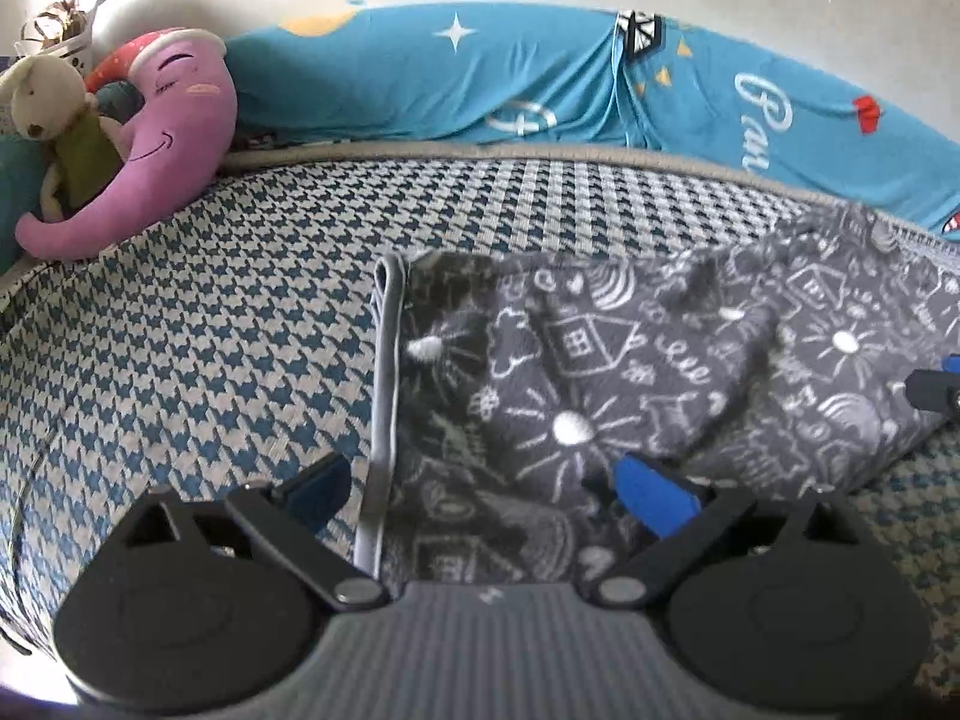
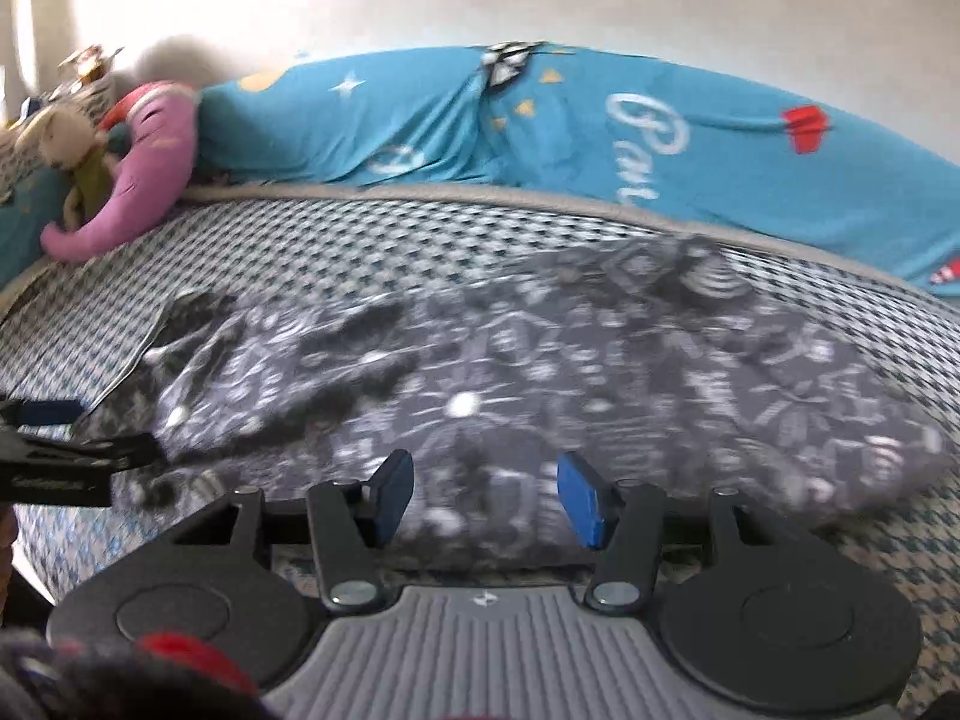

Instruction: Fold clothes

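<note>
1. while it lies spread on the blue-and-cream houndstooth mat (image 1: 198, 324), the dark grey fleece garment with white doodle print (image 1: 600, 372) reaches from the middle of the left wrist view out to its right edge.
2. a light grey ribbed band (image 1: 384, 396) edges the garment's left side and runs toward the camera.
3. the left gripper (image 1: 486, 489) has its blue-padded fingers (image 1: 651, 492) spread wide; one is over the mat just left of the band, the other over the fleece, and nothing is clamped between them.
4. the right gripper (image 2: 486, 498) is also parted, its blue pads (image 2: 582, 501) hovering above the near edge of the garment (image 2: 540, 372); whether they touch the cloth cannot be told through the blur.
5. the left gripper's black arm (image 2: 66, 462) shows at the left edge of the right wrist view, at the garment's end.
6. behind the mat, a turquoise printed bed sheet (image 1: 540, 78) covers a long roll against the pale wall.
7. in the far left corner, a pink crescent-shaped plush pillow (image 1: 174, 138) leans beside a cream stuffed rabbit in a green top (image 1: 57, 114).
</note>
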A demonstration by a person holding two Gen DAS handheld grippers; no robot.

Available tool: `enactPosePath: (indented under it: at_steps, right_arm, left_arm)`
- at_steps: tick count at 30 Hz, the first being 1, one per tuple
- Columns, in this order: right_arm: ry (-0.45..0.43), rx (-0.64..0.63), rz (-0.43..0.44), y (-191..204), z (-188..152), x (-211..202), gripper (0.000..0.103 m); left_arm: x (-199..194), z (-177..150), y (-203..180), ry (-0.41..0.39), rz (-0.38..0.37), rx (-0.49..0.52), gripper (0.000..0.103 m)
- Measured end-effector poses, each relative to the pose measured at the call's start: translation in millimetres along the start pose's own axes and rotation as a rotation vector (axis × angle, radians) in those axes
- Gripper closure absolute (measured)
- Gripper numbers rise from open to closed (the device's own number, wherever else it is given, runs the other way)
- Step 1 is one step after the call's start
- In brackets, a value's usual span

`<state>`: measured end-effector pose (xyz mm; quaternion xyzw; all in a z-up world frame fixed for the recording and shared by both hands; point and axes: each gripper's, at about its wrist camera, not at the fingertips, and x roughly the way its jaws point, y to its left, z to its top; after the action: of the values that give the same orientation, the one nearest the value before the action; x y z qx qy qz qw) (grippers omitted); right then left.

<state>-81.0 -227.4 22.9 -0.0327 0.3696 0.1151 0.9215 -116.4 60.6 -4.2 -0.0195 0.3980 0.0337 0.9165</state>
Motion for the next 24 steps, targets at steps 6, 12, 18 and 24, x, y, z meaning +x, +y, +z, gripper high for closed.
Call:
enactPosePath:
  at_steps: [6,12,18,24]
  right_arm:
    - [0.009,0.094,-0.071,-29.9,0.5,-9.0,0.05]
    - [0.006,0.222,-0.099,-49.6,-1.4,-11.4,0.049]
    - [-0.005,0.201,-0.07,-39.1,-0.6,-8.2,0.049]
    - [-0.005,0.146,-0.021,-20.0,0.8,0.8,0.049]
  left_arm:
    - [-1.2,2.5,-1.0,-0.01,0.004,0.004,0.004]
    - [6.0,2.8,-3.1,0.02,0.004,-0.034,0.004]
    - [8.1,5.1,7.2,0.033,-0.004,-0.109,0.003]
    - [14.1,3.4,17.5,0.052,0.013,-0.152,0.003]
